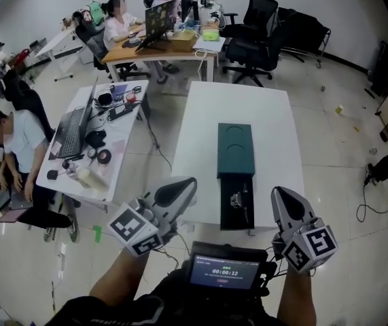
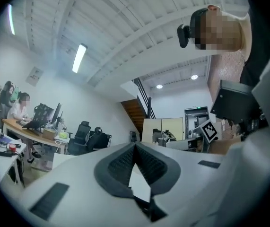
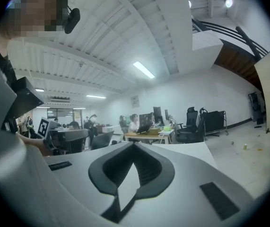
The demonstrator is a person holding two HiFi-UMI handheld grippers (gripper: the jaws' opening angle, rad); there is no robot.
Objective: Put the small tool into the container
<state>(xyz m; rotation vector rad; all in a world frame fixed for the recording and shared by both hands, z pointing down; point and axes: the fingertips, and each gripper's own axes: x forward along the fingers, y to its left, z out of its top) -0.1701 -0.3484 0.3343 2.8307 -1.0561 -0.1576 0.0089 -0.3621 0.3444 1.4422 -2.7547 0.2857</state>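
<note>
Head view places the small metal implement (image 1: 237, 200) inside the black open tray (image 1: 237, 221) that adjoins the near end of the dark green container (image 1: 236, 148). Both lie on the white bench (image 1: 200, 134). Whether the tray is the container's own drawer cannot be told. If it is, the implement already sits in place and only the retreat remains. If it is not, a pickup is still required, and it should be done as follows: open the jaws before descending, come straight down over the tray, set the jaws across the implement's narrow width, and keep both fingers off the tray walls. The left tool (image 1: 180, 190) is held off the near-left corner of the container, well apart from it. Its ribbed pads (image 2: 118, 164) meet at the tip with nothing between them. The right tool (image 1: 283, 206) is held off the near-right corner, likewise closed and empty. Both tools point roughly level and away from the person, one on each side of a chest-mounted screen (image 1: 224, 274), with the left marker cube (image 1: 134, 228) rolled outward.
</note>
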